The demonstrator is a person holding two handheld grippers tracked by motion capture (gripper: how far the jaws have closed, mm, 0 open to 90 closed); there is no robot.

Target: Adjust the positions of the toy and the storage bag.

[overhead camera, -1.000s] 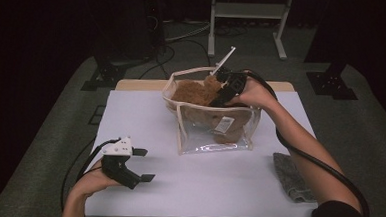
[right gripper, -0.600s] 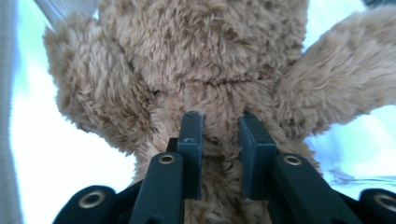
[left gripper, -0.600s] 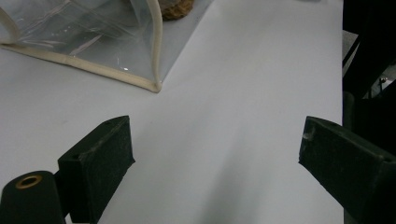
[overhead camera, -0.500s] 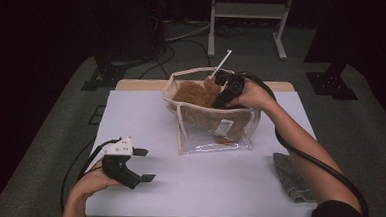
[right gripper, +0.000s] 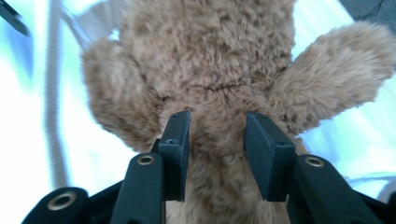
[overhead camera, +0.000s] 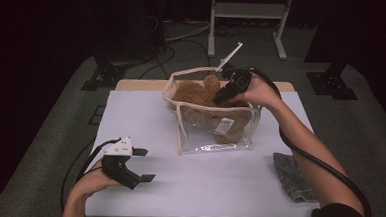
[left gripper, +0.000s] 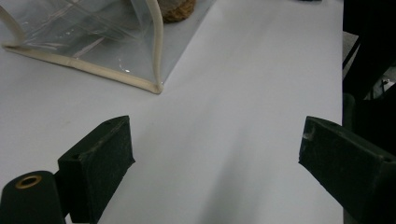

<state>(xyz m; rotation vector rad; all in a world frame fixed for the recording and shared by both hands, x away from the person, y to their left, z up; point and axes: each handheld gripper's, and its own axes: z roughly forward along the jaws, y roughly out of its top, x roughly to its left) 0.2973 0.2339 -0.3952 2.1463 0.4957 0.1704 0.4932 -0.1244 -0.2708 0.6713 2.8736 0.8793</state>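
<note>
Since a second ago the right gripper (overhead camera: pixel 228 88) has pushed the teddy bear (right gripper: pixel 219 70) deeper into the clear pouch (overhead camera: pixel 214 134); its jaws, just reopened, straddle the bear's back at the tabletop's 12 o'clock. Left gripper (overhead camera: pixel 128 162) idles released at 7 o'clock. Stuffing continues; next, withdraw.

table (overhead camera: pixel 226 190): white top, wooden edge at far side | on it: 1 clear bag (overhead camera: pixel 214 134) with cream trim, upright, mid-table | 1 grey cloth (overhead camera: pixel 291 176), near right edge, apart from bag
</note>
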